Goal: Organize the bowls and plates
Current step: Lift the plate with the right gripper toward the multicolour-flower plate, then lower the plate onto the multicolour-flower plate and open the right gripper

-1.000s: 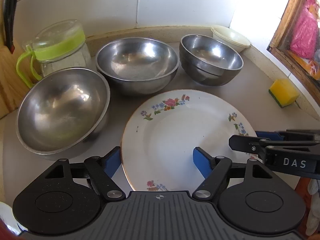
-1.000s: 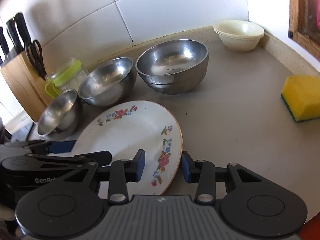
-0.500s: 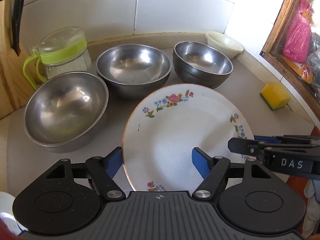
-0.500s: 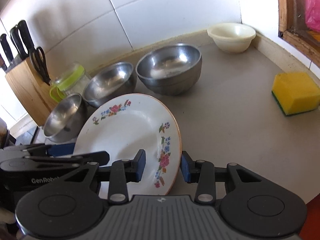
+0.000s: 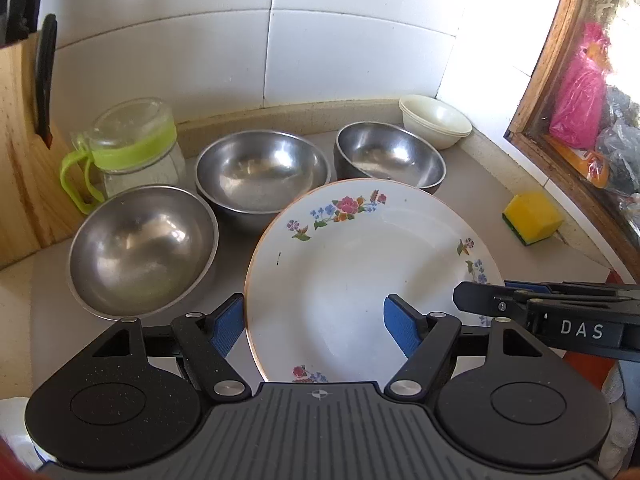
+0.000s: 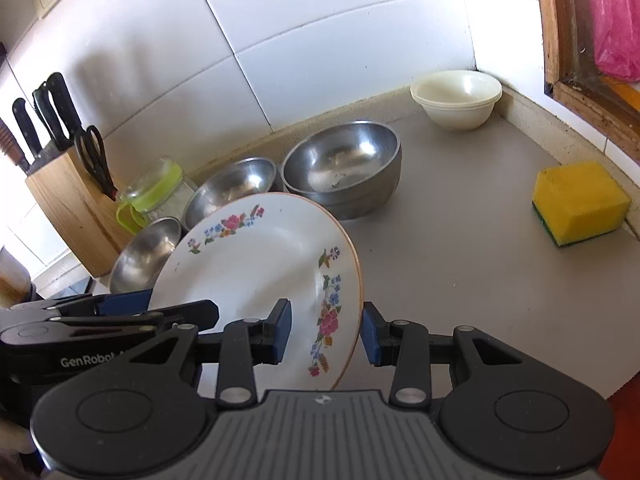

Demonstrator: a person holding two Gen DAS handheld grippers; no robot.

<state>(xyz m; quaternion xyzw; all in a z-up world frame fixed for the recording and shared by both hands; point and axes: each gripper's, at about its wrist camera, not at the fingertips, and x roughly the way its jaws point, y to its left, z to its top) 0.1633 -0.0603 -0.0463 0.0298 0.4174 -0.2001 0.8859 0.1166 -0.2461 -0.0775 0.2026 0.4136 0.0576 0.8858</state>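
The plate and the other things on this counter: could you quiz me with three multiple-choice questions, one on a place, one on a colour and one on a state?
1. Where do the cream bowls stand?
A. in the far corner of the counter
B. on top of the knife block
C. inside a steel bowl

2. What colour is the top of the sponge?
A. red
B. yellow
C. blue

3. How is the plate placed?
A. lying flat on the counter
B. turned upside down
C. held up and tilted, its rim between the right jaws

Answers:
1. A, they are nested where the two walls meet.
2. B, the top is yellow, with a thin green layer underneath.
3. C, the flowered face shows, and the plate slants up in front of the steel bowls.
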